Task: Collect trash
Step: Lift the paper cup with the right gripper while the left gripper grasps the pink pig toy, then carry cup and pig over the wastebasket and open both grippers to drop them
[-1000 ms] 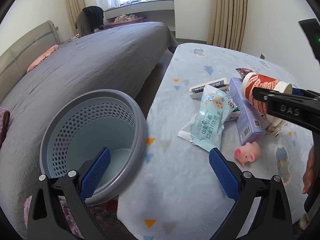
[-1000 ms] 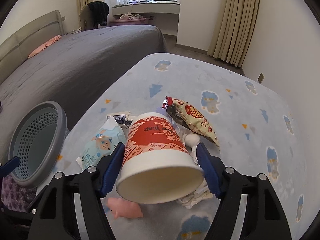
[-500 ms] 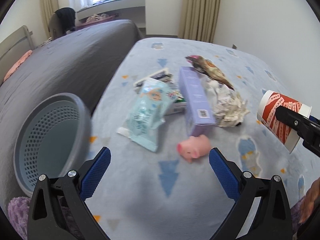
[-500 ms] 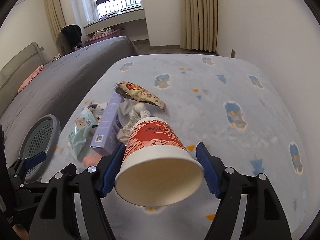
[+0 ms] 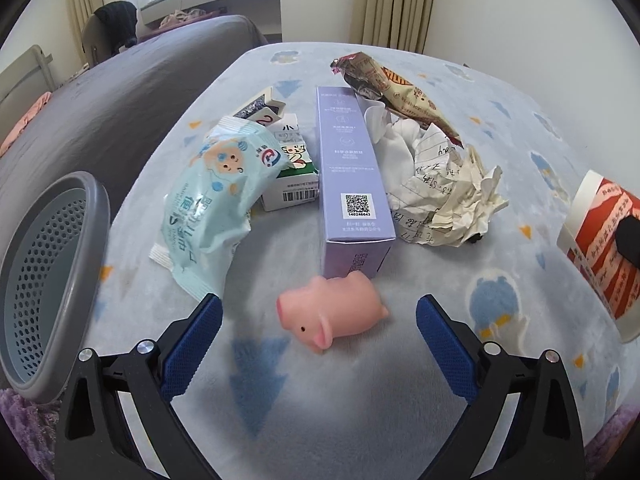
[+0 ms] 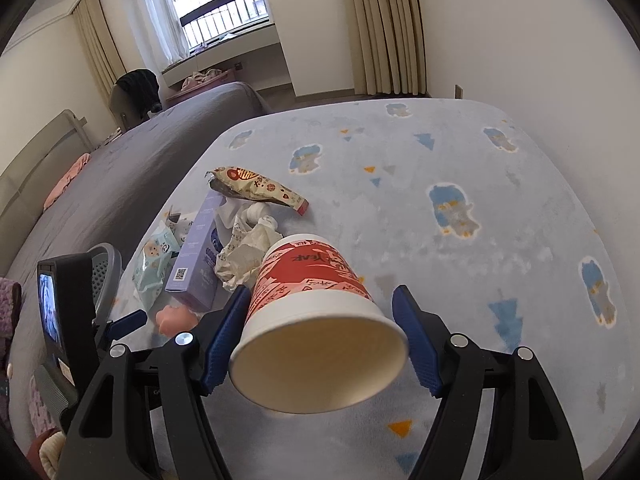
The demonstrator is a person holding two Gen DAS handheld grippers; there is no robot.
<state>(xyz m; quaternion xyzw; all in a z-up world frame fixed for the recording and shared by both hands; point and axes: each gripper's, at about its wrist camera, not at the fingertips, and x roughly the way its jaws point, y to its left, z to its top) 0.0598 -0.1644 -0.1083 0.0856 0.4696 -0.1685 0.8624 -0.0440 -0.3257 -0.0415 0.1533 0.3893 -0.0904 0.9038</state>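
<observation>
Paper cup (image 6: 316, 320): a red-and-white cup is held tipped on its side above the blue patterned blanket (image 6: 460, 184), its open mouth turned toward the camera; in the left wrist view it is seen at the far right (image 5: 600, 248).
Right hand-held gripper (image 6: 320, 336): its blue pads are closed against the cup's two sides, just behind the rim.
Left hand-held gripper (image 5: 318, 334): it is held wide open and empty, low over the blanket, with the pink pig toy (image 5: 330, 312) lying between and just ahead of its fingertips.
Trash pile: a purple box (image 5: 352, 176) is flanked by a light-blue wipes packet (image 5: 216, 204) and a small carton (image 5: 292, 184) on one side, and by crumpled paper (image 5: 444, 192) and a snack wrapper (image 5: 396, 96) on the other.
Basket (image 5: 52, 264): a grey perforated bin is seen at the blanket's left edge, beside the grey bed (image 5: 120, 92).
</observation>
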